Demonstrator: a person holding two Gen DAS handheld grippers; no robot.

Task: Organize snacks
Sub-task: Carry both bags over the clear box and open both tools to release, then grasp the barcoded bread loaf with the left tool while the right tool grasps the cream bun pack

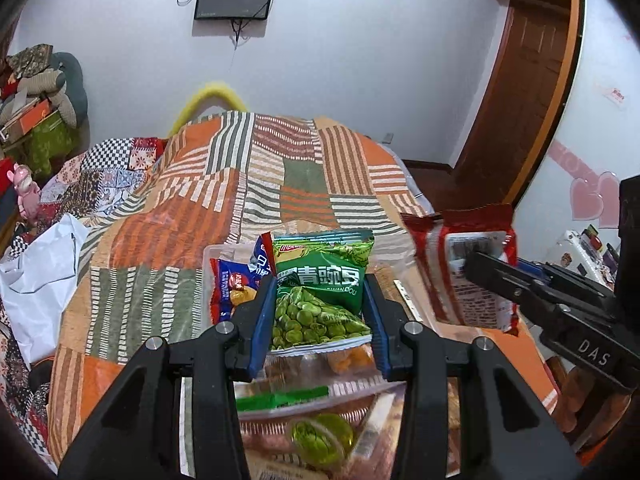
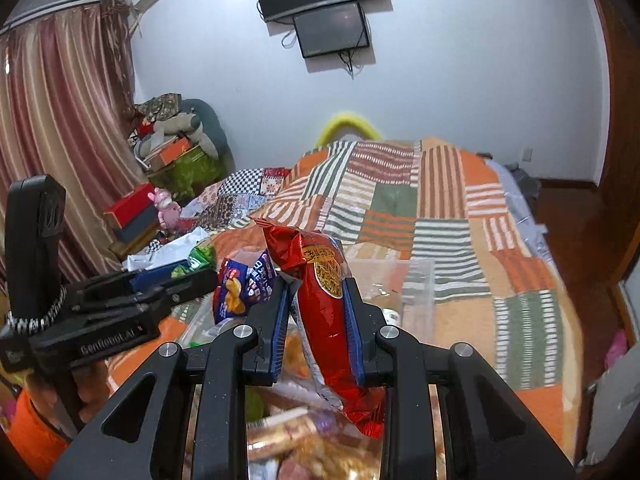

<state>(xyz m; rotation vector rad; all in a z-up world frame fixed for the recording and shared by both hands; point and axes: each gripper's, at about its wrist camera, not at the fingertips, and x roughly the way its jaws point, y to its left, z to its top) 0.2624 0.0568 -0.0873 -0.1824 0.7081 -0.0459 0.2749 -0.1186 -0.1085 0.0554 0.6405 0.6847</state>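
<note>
Here, the left gripper (image 1: 320, 312) is clamped on a green pea snack packet (image 1: 324, 288), its blue-padded fingers (image 1: 264, 320) pressing the packet's two sides. The packet stands upright between them, printed face toward the camera, above a clear plastic box (image 1: 208, 264). In that box, at about 10 o'clock from the green packet, stand blue-and-red snack packets (image 1: 236, 280), touching the green one's left edge. Below the fingers, toward 6 o'clock, lies a pile of loose snacks (image 1: 320, 436) (a small green jelly cup among them, the rest blurred).

The right gripper (image 2: 316, 320) is closed on a red snack packet (image 2: 324, 300), which runs lengthwise between its fingers (image 2: 354, 320), crimped end up toward 11 o'clock and lower end hanging over the snack pile. In the left wrist view this red packet sits at 3 o'clock from the green one, near but apart. A second clear container (image 2: 412, 280) stands just beyond the red packet at 2 o'clock, on the striped patchwork bedspread (image 2: 460, 220).
</note>
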